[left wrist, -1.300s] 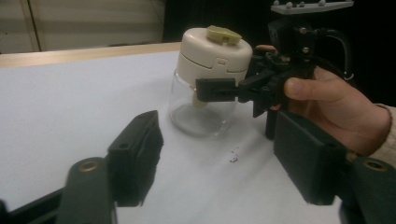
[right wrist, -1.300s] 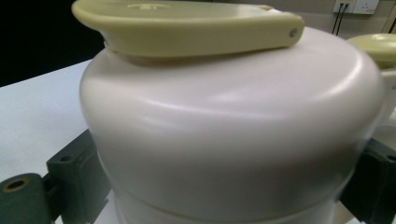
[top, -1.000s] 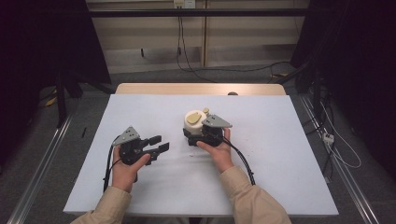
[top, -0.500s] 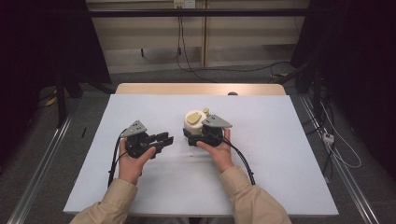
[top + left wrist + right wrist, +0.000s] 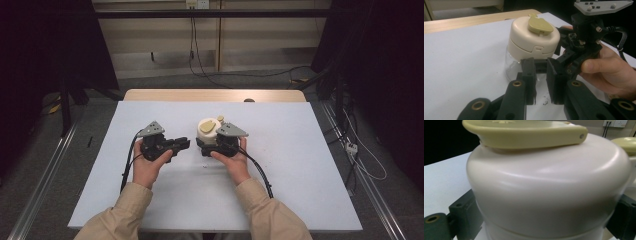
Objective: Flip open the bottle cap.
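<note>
Your right gripper (image 5: 209, 145) clamps jar (image 5: 208, 131) at mid-table (image 5: 300, 150), upright. Your left gripper (image 5: 541, 82) jaws narrowly parted, empty, just beside jar. Small debris specks (image 5: 545, 102) lie on table between.

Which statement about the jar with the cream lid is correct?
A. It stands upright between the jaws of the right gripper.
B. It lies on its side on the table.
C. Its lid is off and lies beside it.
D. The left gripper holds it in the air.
A: the jar stands upright on the table, lid on, with the right gripper closed around it; the left gripper is beside it, jaws apart.
</note>
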`<state>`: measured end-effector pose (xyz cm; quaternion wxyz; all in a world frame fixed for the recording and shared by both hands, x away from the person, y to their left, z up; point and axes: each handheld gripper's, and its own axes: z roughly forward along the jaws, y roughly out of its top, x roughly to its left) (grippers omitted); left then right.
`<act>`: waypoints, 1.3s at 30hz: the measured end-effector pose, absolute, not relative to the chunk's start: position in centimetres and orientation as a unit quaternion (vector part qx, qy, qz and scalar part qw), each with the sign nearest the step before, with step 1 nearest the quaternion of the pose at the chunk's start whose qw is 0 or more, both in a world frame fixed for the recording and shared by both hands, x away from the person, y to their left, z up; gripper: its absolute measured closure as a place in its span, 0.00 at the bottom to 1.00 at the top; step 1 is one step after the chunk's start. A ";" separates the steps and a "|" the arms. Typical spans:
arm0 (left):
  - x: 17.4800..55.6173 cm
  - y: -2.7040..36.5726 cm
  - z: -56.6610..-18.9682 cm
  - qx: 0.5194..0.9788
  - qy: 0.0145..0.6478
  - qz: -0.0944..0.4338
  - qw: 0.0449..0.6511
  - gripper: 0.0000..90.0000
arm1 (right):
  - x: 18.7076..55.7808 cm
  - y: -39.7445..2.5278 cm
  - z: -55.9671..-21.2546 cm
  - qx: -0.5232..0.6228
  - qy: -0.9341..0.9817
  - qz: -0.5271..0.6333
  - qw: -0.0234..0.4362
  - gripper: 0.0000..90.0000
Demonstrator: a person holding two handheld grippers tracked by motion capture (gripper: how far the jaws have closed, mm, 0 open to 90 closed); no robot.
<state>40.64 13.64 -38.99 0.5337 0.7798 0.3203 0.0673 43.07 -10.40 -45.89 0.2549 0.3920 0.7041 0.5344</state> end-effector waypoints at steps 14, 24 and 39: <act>41.8 12.4 -38.2 0.779 0.324 0.067 0.532 0.99 | 43.1 -10.4 -45.9 0.392 0.704 0.534 0.254 0.07; 42.5 11.5 -38.0 0.787 0.330 0.065 0.518 1.00 | 43.1 -10.4 -45.9 0.392 0.704 0.534 0.254 0.07; 43.0 10.2 -37.8 0.798 0.329 0.066 0.500 1.00 | 43.1 -10.4 -45.9 0.393 0.704 0.535 0.253 0.07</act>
